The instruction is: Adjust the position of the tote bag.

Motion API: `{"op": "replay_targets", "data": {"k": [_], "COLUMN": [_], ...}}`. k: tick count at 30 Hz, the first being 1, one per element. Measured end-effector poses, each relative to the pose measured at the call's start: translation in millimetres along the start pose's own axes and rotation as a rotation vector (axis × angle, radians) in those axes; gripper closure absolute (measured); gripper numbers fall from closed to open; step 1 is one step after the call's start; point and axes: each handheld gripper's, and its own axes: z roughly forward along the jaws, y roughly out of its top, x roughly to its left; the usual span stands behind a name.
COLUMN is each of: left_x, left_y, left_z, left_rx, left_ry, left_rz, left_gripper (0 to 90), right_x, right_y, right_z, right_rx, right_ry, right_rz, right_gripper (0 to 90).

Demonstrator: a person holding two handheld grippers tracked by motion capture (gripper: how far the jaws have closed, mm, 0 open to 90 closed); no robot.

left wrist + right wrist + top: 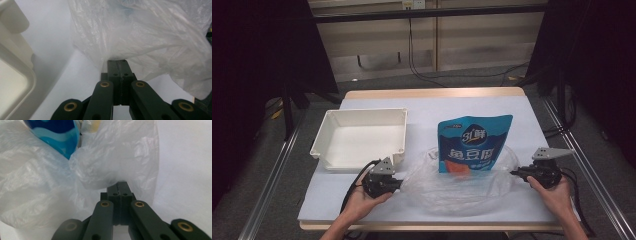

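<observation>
Looking down from the high view, we hold the clear bag (462, 182) stretched sideways between left gripper (399, 184) and right gripper (513, 173), the blue pouch (473, 145) upright inside it, nearer the right. In the left gripper view our jaws pinch the bag's edge; in the right gripper view they pinch the opposite edge, pouch beyond.

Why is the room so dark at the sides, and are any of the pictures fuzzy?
High view: light falls on the table while the edges stay black, and the plastic bag glints softly. Left gripper view: the white tray at the edge looks blurred and overbright. Right gripper view: the blue pouch and bag folds are soft, the nearest links fuzzy.
</observation>
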Motion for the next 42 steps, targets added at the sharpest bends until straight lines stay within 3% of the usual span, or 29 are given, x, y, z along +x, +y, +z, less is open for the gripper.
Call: {"op": "replay_targets", "data": {"k": [1, 6, 8, 9, 15, 16, 18, 19, 21, 22, 26, 30, 35, 37, 42], "left_x": [0.4, 1.3, 1.8, 1.8, 1.4, 0.8, 2.0, 0.9, 2.9, 2.2, 2.0, 3.8, 4.3, 5.4, 3.5], "left_y": [-0.9, -1.3, -1.4, -2.6, -3.0, -3.9, -3.4, -3.9, -4.0, -5.2, -5.5, -6.7, -5.0, -6.0, -5.3], "left_z": [2.1, 4.4, 4.5, 6.3, 8.7, 11.1, 11.3, 12.9, 11.8, 13.1, 12.7, 9.5, -2.1, -4.3, -14.4], "left_rx": [-0.013, 0.02, 0.029, 0.011, 0.044, 0.025, 0.072, 0.067, 0.079, 0.054, 0.053, 0.026, -0.03, -0.071, -0.112], "left_ry": [-0.007, -0.002, 0.001, -0.005, 0.002, 0.002, 0.009, 0.014, 0.01, 0.011, 0.014, -0.016, -0.016, -0.028, 0.006], "left_rz": [-0.006, -0.003, -0.004, -0.011, 0.0, -0.008, 0.016, 0.003, 0.016, 0.002, -0.007, -0.03, -0.04, -0.067, -0.064], "left_gripper": [90.0, 90.0, 90.0, 90.0, 90.0, 90.0, 90.0, 90.0, 90.0, 90.0, 90.0, 90.0, 86.6, 82.8, 73.7], "right_x": [-1.0, -2.6, -3.2, -3.3, -3.3, -4.3, -6.1, -6.5, -6.6, -5.2, -4.8, -4.6, -3.7, -3.3, 1.9], "right_y": [-0.8, -2.9, -3.6, -4.0, -8.3, -9.4, -10.8, -11.6, -12.4, -12.4, -13.5, -14.1, -13.7, -13.2, -10.4], "right_z": [0.4, 1.5, 3.0, 4.2, 11.3, 12.2, 12.2, 11.7, 12.0, 11.8, 11.9, 11.4, 4.9, 2.5, -7.6], "right_rx": [0.0, 0.006, 0.019, 0.024, 0.069, 0.073, 0.072, 0.077, 0.071, 0.074, 0.066, 0.058, 0.009, -0.005, -0.052], "right_ry": [-0.006, -0.016, -0.017, -0.021, -0.036, -0.036, -0.038, -0.039, -0.041, -0.049, -0.055, -0.056, -0.046, -0.045, -0.071], "right_rz": [0.001, 0.01, 0.002, 0.001, -0.004, -0.009, 0.002, 0.007, -0.001, 0.0, -0.006, -0.009, 0.005, 0.007, 0.014], "right_gripper": [90.0, 90.0, 90.0, 90.0, 90.0, 90.0, 90.0, 90.0, 90.0, 90.0, 90.0, 89.7, 76.7, 72.9, 58.2]}}
